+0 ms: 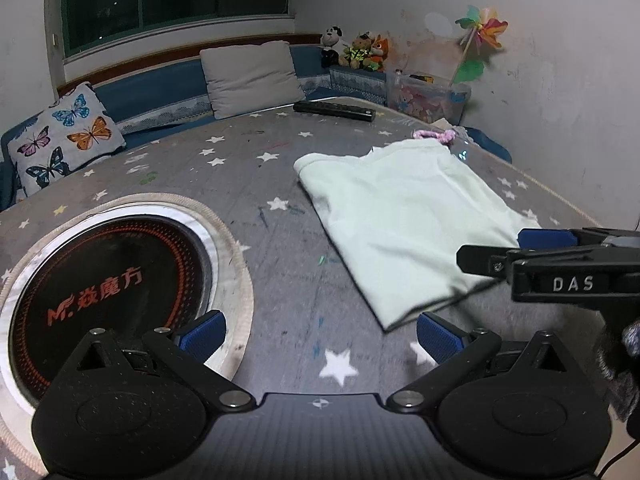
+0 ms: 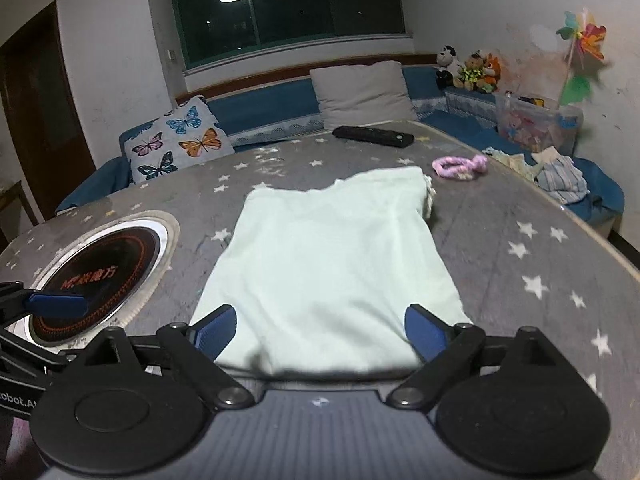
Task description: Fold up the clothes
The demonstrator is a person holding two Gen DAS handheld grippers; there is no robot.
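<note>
Pale mint-green cotton garment (image 2: 328,264) is lying flat on the grey star-printed tablecloth (image 2: 520,280), already doubled into a rough rectangle, just right of the round black induction hob (image 2: 96,280) set into the table. Left gripper (image 1: 320,332) is hovering with its jaws spread, holding nothing, over the cloth beside the garment's near corner. Right gripper (image 2: 320,330) is hanging over the near hem, jaws likewise spread and empty. Judgement: scene is fitting either a pause between folds or a finished fold being released; one moment is not settling which. Any further fold would be calling for both grippers pinching the near hem corners evenly.
</note>
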